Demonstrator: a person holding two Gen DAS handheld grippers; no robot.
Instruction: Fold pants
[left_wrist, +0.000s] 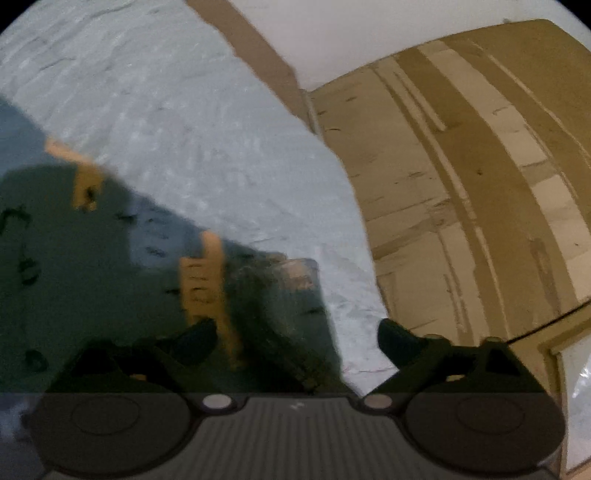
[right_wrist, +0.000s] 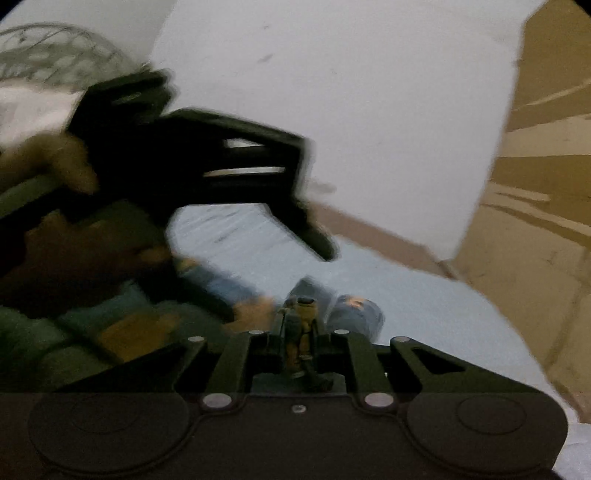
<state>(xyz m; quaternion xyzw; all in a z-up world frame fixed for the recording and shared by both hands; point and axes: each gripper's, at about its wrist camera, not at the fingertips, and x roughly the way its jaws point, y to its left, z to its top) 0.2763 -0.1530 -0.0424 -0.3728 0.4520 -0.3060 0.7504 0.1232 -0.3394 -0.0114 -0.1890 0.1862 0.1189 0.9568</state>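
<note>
Pants (left_wrist: 74, 258) blurred, cut off left.

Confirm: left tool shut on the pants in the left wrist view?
No. The left tool is open, fingers spread wide, with the green pants lying under it on the pale sheet.

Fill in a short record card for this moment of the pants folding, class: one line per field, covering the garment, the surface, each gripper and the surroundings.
garment: dark green pants with tan-orange trim, lying partly spread
surface: pale blue textured bedsheet
left gripper: left gripper open, fingers apart over the edge of the pants, holding nothing
right gripper: right gripper shut on a bunched bit of the pants fabric
also seen from right wrist: the left gripper, blurred, above the sheet
surroundings: brown patterned floor, white wall
image quality: motion blur in both views
</note>
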